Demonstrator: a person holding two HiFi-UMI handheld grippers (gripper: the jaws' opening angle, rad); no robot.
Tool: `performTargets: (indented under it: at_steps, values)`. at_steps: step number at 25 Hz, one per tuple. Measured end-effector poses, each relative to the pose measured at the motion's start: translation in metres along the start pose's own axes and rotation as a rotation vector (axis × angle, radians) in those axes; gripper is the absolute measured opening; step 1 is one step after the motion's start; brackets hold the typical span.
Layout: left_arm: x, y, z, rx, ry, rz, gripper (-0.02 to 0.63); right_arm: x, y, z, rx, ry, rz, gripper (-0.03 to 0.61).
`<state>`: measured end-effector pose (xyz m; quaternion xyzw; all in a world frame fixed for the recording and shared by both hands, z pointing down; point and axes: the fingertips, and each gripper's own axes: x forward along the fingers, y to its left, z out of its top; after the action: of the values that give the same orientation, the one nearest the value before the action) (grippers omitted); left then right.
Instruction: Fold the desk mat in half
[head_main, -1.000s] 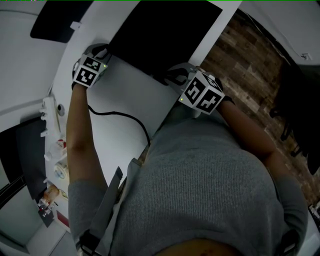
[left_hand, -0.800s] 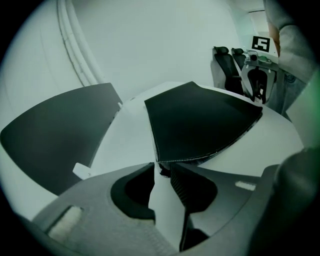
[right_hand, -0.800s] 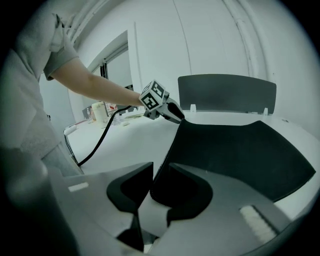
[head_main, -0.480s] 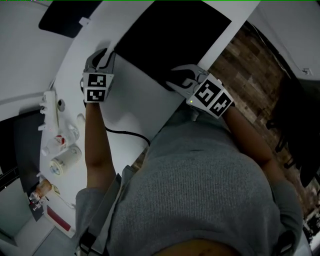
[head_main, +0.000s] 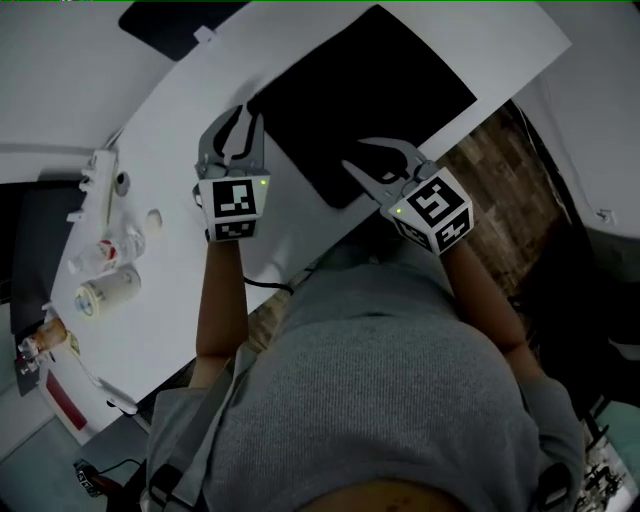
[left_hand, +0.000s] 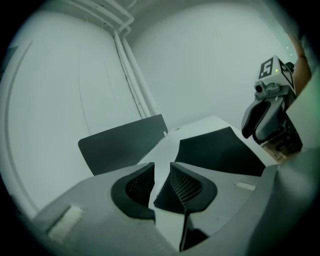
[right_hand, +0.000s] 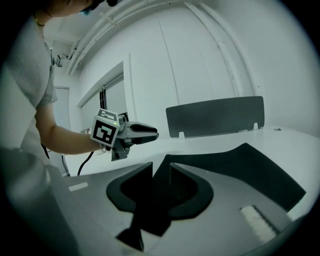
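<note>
Holding the two near corners of the black rectangular desk mat (head_main: 370, 90), the left gripper (head_main: 238, 125) and the right gripper (head_main: 358, 160) are both low over the white table (head_main: 200, 330). The mat lies unfolded and flat on the table top, with its long near edge between the two grippers.

In the left gripper view, the jaws of the left gripper (left_hand: 161, 175) stand almost together, and the thin corner of the mat (left_hand: 215, 150) sits in the narrow gap between them. In the right gripper view, the jaws of the right gripper (right_hand: 161, 172) are also closed to a narrow slit, and this slit is filled by the black sheet of the mat (right_hand: 240, 170). The corner there is a little raised from the table.

Beyond the mat, a dark flat panel (right_hand: 215, 116) stands upright at the far edge of the table. Well apart from the mat, on the left part of the table, a white cylindrical can (head_main: 105, 292) lies on its side. A black cable (head_main: 265, 285) runs over the table edge near the person's left arm. Beside the table, a brown wood-pattern floor (head_main: 490, 170) shows.
</note>
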<state>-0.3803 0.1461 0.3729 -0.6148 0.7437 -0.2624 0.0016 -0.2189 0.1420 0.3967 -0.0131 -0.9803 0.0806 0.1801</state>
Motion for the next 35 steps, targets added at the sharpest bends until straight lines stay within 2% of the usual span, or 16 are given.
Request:
performTargets:
  at_steps: [5,11,19,23,25,27,31,35]
  values:
    - [-0.019,-0.01,0.036,-0.119,-0.081,0.078,0.097,-0.013,-0.014,0.028,-0.014,-0.071,0.006,0.104]
    - [-0.037,-0.018,0.077,-0.248,-0.174,0.133,0.097,-0.033,-0.03,0.067,-0.044,-0.191,-0.019,0.103]
    - [-0.054,-0.03,0.118,-0.429,-0.273,0.131,0.097,-0.068,-0.038,0.122,-0.064,-0.371,-0.043,0.08]
    - [-0.061,-0.036,0.134,-0.438,-0.312,0.128,0.097,-0.076,-0.039,0.14,-0.079,-0.415,-0.041,0.075]
    - [-0.066,-0.038,0.14,-0.437,-0.328,0.123,0.058,-0.078,-0.038,0.145,-0.098,-0.424,-0.042,0.068]
    - [-0.071,-0.037,0.145,-0.442,-0.343,0.127,0.054,-0.08,-0.036,0.15,-0.122,-0.432,-0.047,0.061]
    - [-0.08,-0.032,0.153,-0.431,-0.366,0.152,0.021,-0.087,-0.033,0.159,-0.13,-0.457,-0.047,0.002]
    - [-0.085,-0.031,0.157,-0.415,-0.376,0.165,-0.002,-0.09,-0.03,0.166,-0.146,-0.468,-0.043,0.002]
